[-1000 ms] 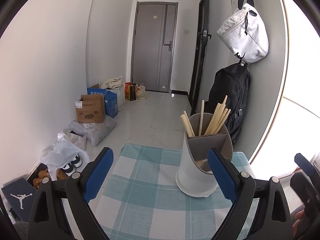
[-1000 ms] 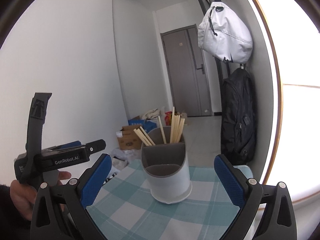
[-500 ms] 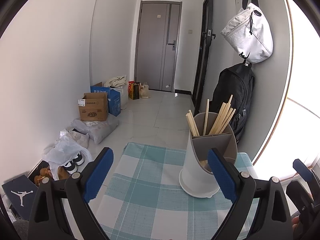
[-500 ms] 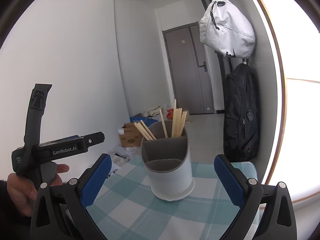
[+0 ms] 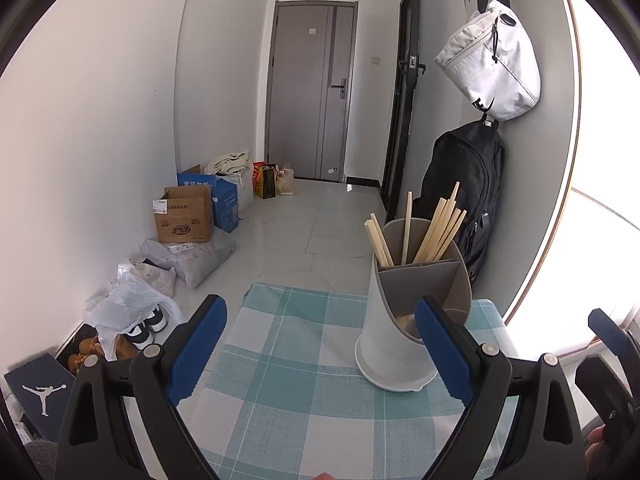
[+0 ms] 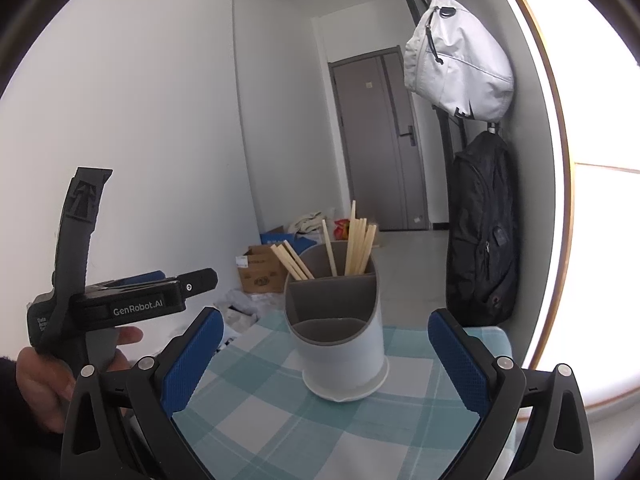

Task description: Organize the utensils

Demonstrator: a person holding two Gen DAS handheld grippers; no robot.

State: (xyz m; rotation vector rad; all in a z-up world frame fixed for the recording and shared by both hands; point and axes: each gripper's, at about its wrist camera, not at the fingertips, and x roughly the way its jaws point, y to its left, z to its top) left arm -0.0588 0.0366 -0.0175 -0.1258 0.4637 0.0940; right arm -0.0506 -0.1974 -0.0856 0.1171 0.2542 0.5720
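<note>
- Left wrist view: the left hand-held gripper (image 5: pixel 320 344) hung with jaws wide apart and empty over the table (image 5: pixel 280 380). The holder (image 5: pixel 404 312) stood near the far right corner, chopsticks (image 5: pixel 436 228) upright in its rear compartment.
- Right wrist view: the right hand-held gripper (image 6: pixel 326 354) was likewise spread and empty, facing the holder (image 6: pixel 340 348). Any approach should probably come from above, clear of the sticks.

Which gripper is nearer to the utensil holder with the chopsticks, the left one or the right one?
The left, though only slightly. The left gripper has its right finger overlapping the utensil holder, which stands off to its right. The right gripper faces the holder centred between open jaws, a bit farther back.
</note>
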